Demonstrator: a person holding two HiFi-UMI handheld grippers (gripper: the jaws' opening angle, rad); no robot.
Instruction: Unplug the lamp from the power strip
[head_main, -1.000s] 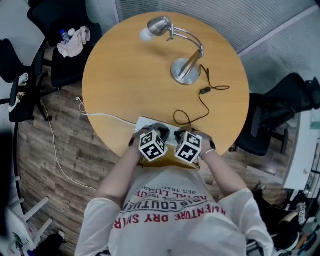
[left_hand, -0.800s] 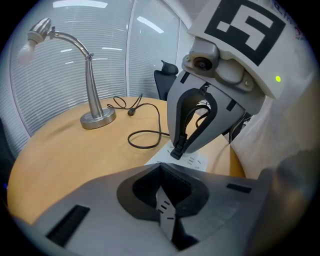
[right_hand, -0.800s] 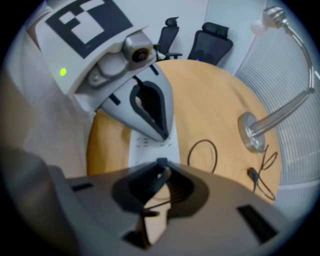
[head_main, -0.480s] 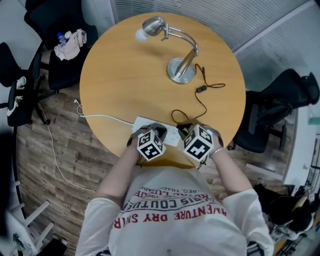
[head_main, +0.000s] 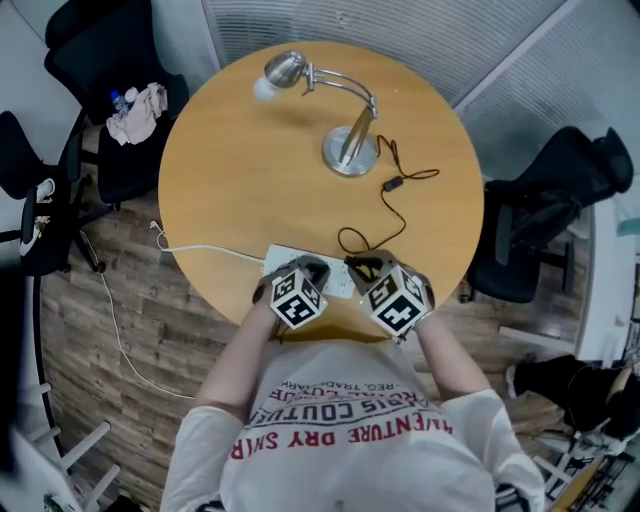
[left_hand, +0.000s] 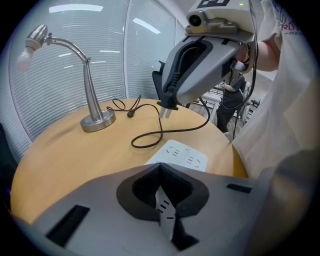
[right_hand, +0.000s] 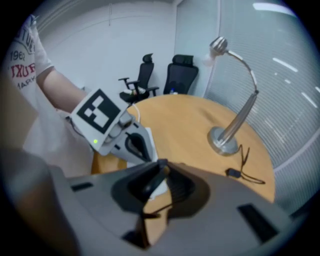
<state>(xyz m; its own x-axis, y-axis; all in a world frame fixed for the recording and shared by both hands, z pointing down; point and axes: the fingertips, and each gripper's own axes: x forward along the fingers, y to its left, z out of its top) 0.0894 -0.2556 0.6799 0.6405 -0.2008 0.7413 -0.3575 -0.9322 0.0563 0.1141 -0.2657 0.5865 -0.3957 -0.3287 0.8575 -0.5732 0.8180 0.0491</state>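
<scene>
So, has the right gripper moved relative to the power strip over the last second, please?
Yes: the right gripper has pulled rightward, off the power strip, lifting the plug clear.

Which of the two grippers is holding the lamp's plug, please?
The right gripper: its jaws clamp the black plug, prongs bare, while the left gripper grips the white power strip.

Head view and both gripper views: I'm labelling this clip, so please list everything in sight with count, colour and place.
Table: one, wooden, round, centre.
Lamp: one, silver, far side of table.
Cord: one, black, lamp base to plug.
Power strip: one, white, near table edge.
Chairs: several, black, around table.
Cloth: one, pale, on far-left chair.
Plug: one, black, lifted clear of the strip.
Left gripper: grey, shut on Power strip.
Right gripper: grey, shut on Plug.
</scene>
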